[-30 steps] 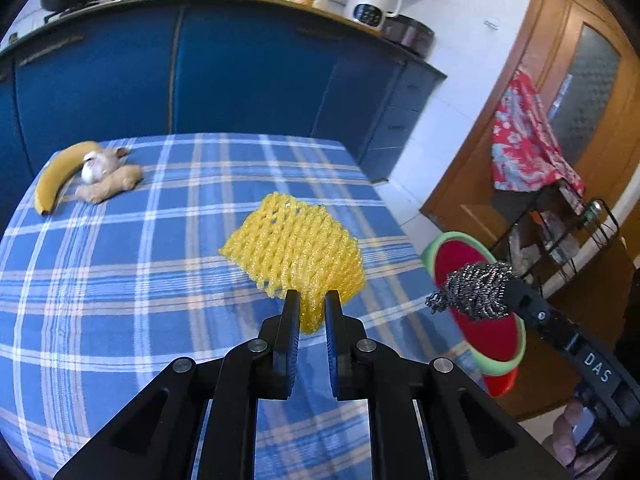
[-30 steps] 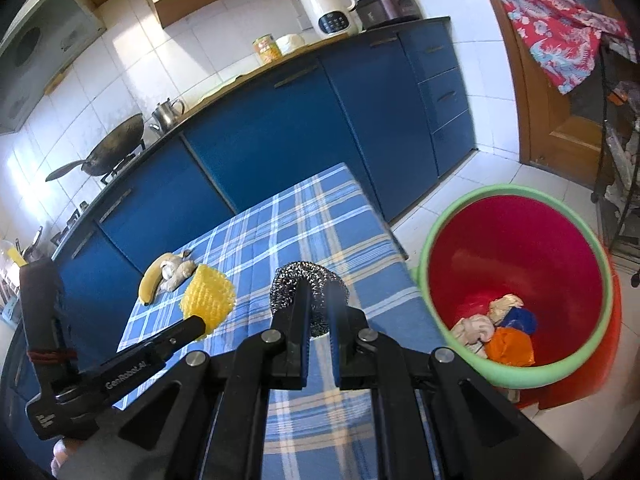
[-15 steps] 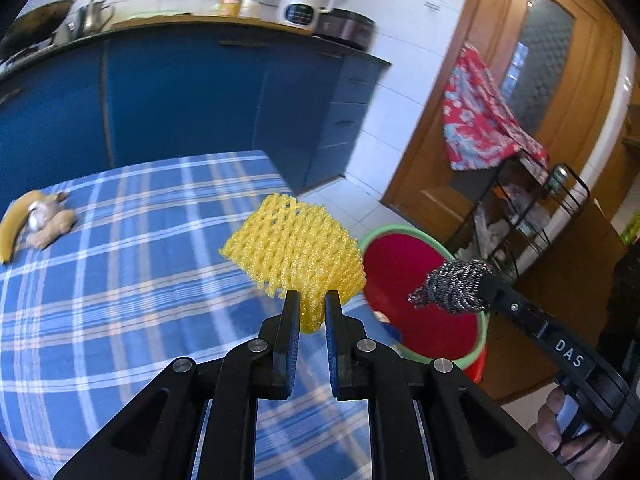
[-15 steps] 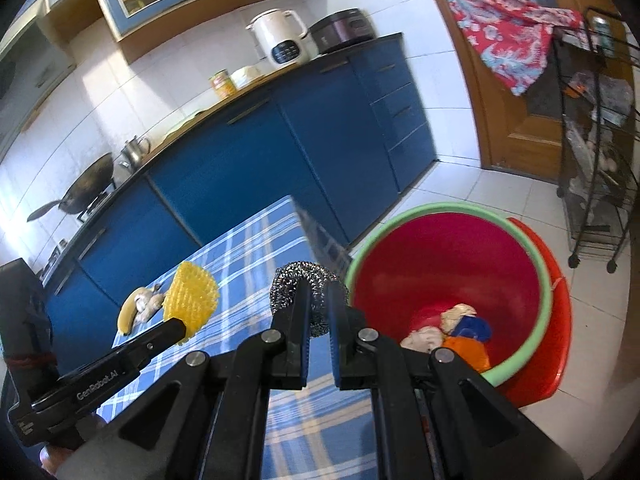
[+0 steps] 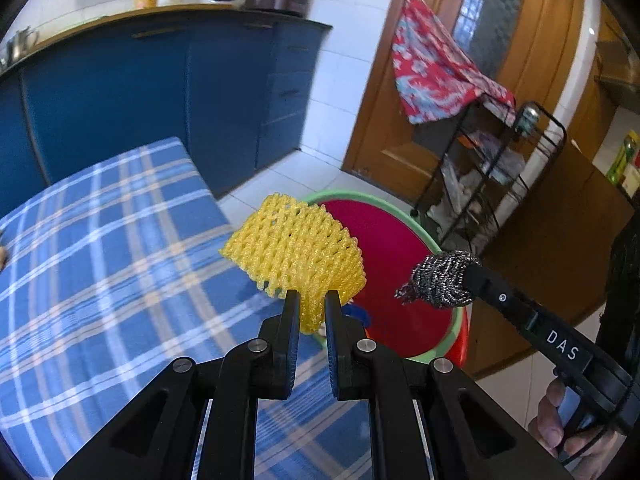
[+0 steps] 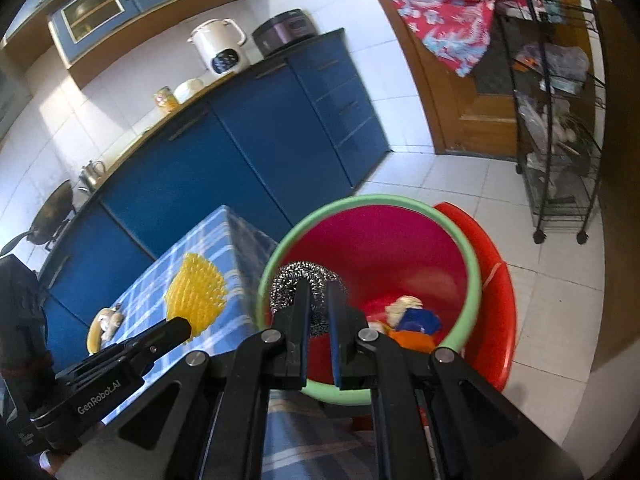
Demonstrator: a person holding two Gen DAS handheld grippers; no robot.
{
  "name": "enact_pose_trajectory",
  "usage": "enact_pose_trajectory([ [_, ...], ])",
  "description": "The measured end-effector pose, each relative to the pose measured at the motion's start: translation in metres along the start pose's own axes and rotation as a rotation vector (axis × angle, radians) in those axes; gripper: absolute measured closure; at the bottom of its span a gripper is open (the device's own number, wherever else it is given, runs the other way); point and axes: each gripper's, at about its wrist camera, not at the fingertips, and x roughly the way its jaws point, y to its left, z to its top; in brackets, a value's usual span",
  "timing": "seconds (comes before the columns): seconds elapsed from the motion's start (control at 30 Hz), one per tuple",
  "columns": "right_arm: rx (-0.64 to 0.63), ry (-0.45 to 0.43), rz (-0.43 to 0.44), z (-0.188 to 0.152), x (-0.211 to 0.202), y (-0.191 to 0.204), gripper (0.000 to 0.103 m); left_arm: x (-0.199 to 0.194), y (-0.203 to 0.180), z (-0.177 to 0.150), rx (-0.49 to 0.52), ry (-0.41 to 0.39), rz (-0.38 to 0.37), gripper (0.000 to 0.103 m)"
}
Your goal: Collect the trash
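My left gripper [image 5: 312, 300] is shut on a yellow foam fruit net [image 5: 294, 250] and holds it in the air over the table's right edge, next to the bin. My right gripper [image 6: 320, 294] is shut on a steel wool scourer [image 6: 308, 278] and holds it above the near rim of the red bin with a green rim [image 6: 474, 268]. The bin stands on the floor beside the table and holds several scraps [image 6: 412, 318]. The scourer [image 5: 440, 278] and the bin [image 5: 400, 248] also show in the left wrist view; the net [image 6: 196, 294] shows in the right wrist view.
The table has a blue plaid cloth [image 5: 100, 248]. A banana and ginger [image 6: 102, 326] lie at its far end. Blue kitchen cabinets [image 6: 248, 152] stand behind. A black wire cart [image 6: 560, 120] and a wooden door with a red cloth [image 5: 436, 64] are right of the bin.
Both grippers have moved right, off the table toward the bin, each still holding its item. The scourer is now over the bin's rim and the net at the table's edge.
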Motion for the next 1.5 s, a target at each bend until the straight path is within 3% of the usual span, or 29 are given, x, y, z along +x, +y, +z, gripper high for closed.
enact_pose_trajectory([
  [0.33,0.049,0.046,-0.036,-0.004,0.017,-0.032,0.086,0.043,-0.019,-0.003,0.033,0.093,0.005,0.087],
  [0.53,0.058,0.06,-0.037,-0.005,0.022,-0.037,0.085,0.042,-0.017,-0.003,0.027,0.087,0.026,0.063],
  [0.63,0.056,0.062,-0.038,-0.005,0.022,-0.039,0.084,0.039,-0.015,-0.003,0.025,0.079,0.036,0.061],
  [0.97,0.028,0.05,-0.025,-0.009,0.007,-0.026,0.076,0.014,0.001,-0.009,-0.031,0.05,0.063,0.056],
  [1.5,-0.066,0.043,0.036,-0.029,-0.023,0.032,0.058,-0.057,0.049,-0.032,-0.155,-0.039,0.158,0.048],
])
